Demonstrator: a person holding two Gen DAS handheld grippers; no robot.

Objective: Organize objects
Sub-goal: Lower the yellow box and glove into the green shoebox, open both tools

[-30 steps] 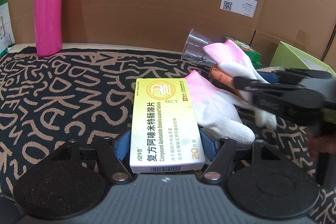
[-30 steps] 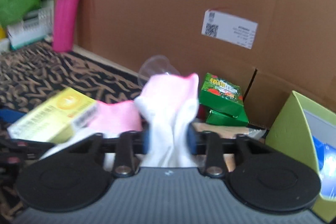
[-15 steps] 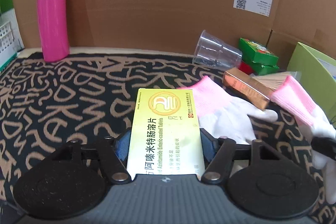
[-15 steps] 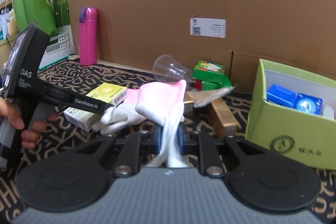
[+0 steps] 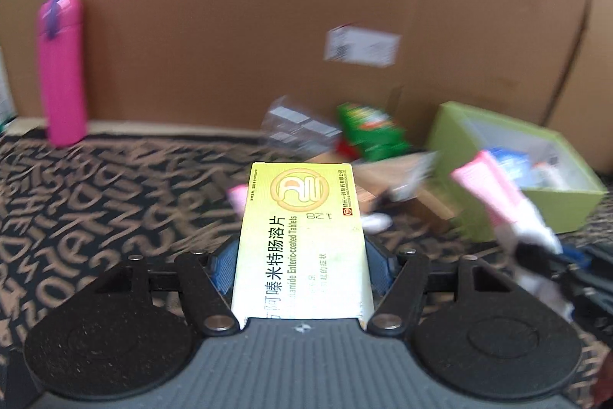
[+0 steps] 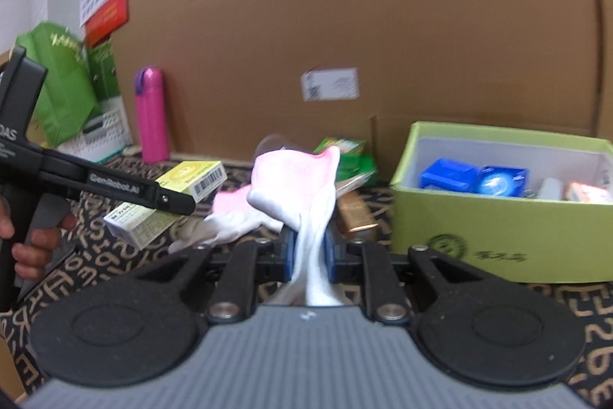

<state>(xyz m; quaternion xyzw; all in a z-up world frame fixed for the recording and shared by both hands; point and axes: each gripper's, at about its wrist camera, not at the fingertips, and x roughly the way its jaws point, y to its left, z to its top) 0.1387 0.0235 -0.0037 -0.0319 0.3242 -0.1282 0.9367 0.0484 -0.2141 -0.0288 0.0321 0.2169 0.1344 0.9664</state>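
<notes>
The left gripper clamps the yellow medicine box between its pads; the right gripper pinches a white-and-pink glove, which rises ahead of it.

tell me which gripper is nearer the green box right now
Right. The right gripper, shut on a glove, sits just left of the green box. The left gripper, holding the pill box, is farther left.

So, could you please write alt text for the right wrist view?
The right gripper is shut on a white glove with a pink cuff, lifted above a patterned mat. To its left, the left gripper holds a yellow medicine box; an open green box sits right.
</notes>
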